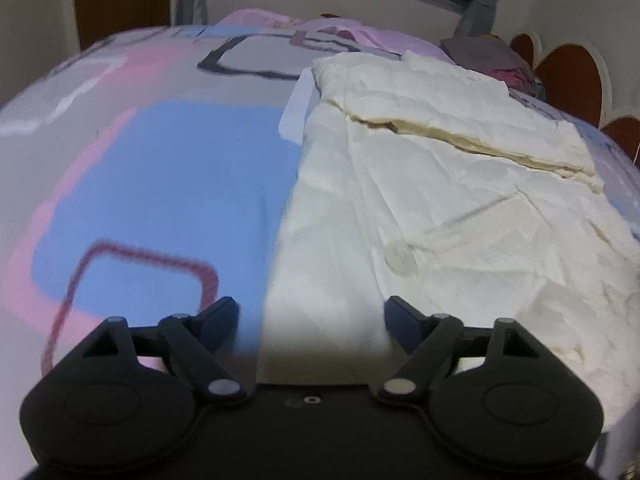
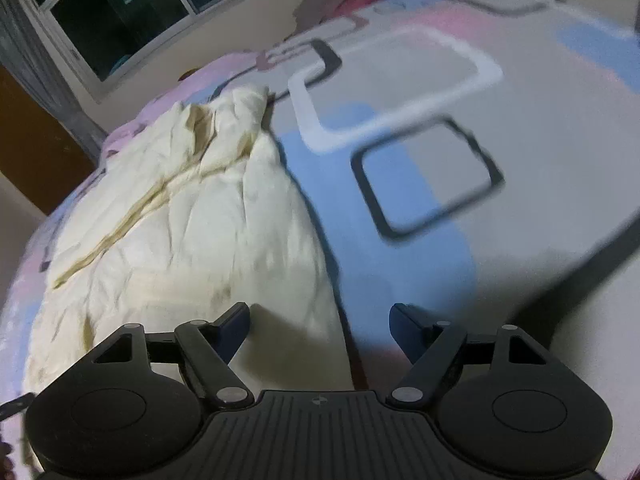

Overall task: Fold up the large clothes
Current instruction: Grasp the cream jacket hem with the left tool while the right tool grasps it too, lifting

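Note:
A large cream-white garment point(image 1: 440, 184) lies spread and creased on the bed, with a darker folded seam running across it and a round button point(image 1: 400, 258) near its middle. My left gripper point(image 1: 312, 312) hangs open above the garment's left edge, nothing between its fingers. In the right wrist view the same garment point(image 2: 180, 216) fills the left half. My right gripper point(image 2: 320, 320) stands open over the garment's right edge, its jaws holding nothing.
The bed sheet point(image 1: 168, 184) is patterned in blue, pink and grey with dark square outlines. A pile of pink and purple cloth point(image 1: 492, 56) lies at the far end by a red-and-white headboard point(image 1: 568, 76). A dark window point(image 2: 132, 4) is behind.

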